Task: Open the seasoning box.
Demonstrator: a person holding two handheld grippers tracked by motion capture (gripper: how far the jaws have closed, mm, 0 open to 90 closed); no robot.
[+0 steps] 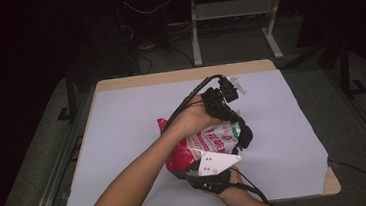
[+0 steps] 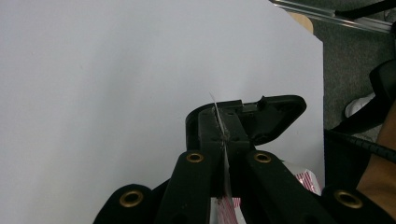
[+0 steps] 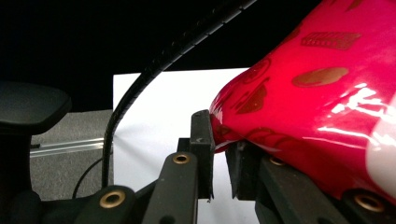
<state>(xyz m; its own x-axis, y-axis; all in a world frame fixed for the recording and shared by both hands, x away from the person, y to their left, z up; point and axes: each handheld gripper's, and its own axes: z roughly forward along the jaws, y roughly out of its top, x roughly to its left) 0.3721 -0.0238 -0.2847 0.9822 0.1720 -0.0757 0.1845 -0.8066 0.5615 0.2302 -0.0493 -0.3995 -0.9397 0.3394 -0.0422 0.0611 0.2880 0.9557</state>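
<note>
Forearms enter the high view from the bottom edge, the left one (image 1: 128,183) reaching diagonally up to the table's middle, the right hand (image 1: 228,185) low and near the front edge. Between them a red and white snack bag (image 1: 213,141) is held up over the white sheet (image 1: 123,128) covering the table; red print runs across its white face, too small to read. The left gripper (image 1: 243,130) comes down on the bag's far end; the right gripper (image 1: 204,169) meets its near red end.

Along the left gripper's jaws, they are pressed together on a thin film edge of the bag (image 2: 219,119).

Along the right gripper's jaws, they pinch the glossy red bag (image 3: 317,107) at its lower edge; dark printed shapes show, illegible.
</note>
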